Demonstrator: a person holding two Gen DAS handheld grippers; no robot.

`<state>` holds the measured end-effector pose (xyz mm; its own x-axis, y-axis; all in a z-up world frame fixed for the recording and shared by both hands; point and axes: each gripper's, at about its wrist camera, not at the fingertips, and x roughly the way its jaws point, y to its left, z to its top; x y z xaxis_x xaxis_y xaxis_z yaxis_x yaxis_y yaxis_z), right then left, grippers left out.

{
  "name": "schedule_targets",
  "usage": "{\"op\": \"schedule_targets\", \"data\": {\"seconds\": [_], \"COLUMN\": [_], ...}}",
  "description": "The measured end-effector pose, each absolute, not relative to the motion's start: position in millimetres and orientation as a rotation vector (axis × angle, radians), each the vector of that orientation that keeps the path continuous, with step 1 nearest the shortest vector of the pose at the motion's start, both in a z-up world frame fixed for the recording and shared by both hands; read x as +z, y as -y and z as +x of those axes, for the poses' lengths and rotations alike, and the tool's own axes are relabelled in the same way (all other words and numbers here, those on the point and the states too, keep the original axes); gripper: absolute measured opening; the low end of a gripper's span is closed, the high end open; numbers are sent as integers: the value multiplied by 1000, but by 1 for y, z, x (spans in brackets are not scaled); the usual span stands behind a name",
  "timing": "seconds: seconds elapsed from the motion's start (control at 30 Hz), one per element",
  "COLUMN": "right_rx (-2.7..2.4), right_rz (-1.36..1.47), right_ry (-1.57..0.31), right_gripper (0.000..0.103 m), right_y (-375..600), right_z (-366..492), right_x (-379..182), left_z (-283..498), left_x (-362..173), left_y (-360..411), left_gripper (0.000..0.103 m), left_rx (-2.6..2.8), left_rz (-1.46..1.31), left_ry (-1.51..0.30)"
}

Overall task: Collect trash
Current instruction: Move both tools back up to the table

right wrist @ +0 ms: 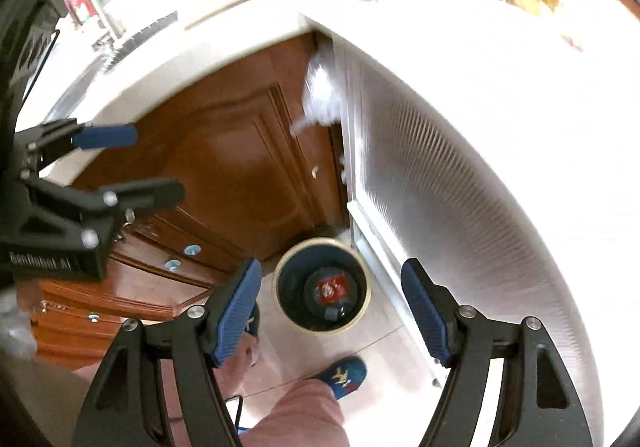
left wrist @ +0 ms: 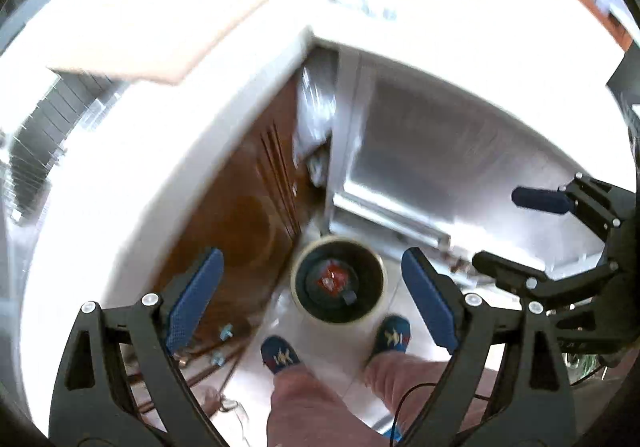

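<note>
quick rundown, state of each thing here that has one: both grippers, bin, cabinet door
left gripper: open, nothing between the pads
right gripper: open, nothing between the pads
trash bin: upright on the floor, no lid on it, a red wrapper at the bottom
wooden cabinet door: closed

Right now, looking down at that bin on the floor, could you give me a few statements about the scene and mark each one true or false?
1. The trash bin stands on the floor near the person's slippers. True.
2. The bin is empty. False: a red wrapper lies in it.
3. The left gripper is clamped on trash. False: it is open, holding nothing.
4. The right gripper is open and holds nothing. True.
5. A brown wooden cabinet door is beside the bin. True.
</note>
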<state>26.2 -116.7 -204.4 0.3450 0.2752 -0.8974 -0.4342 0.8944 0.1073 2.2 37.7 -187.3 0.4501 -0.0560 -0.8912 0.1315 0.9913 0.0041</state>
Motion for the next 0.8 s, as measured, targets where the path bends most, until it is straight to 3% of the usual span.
{"op": "schedule_targets", "data": {"seconds": [0.5,0.67,0.8], "right_rx": [530,468,404], "right_rz": [-208,-153,-113], "right_ry": [-848,-765,-756], "right_gripper": [74,88,88], "right_y": [105,108,115], "right_z": [42,67,104], "right_x": [-48,-7,4], "left_z": [5,17,27], "left_x": [-34,-9,-3], "left_y": [-61,-73,-87], "left_gripper": [89,89,89], "left_rx": [-56,-19,3], "left_rz": [50,68,34], "left_ry": [-782,-732,-730]}}
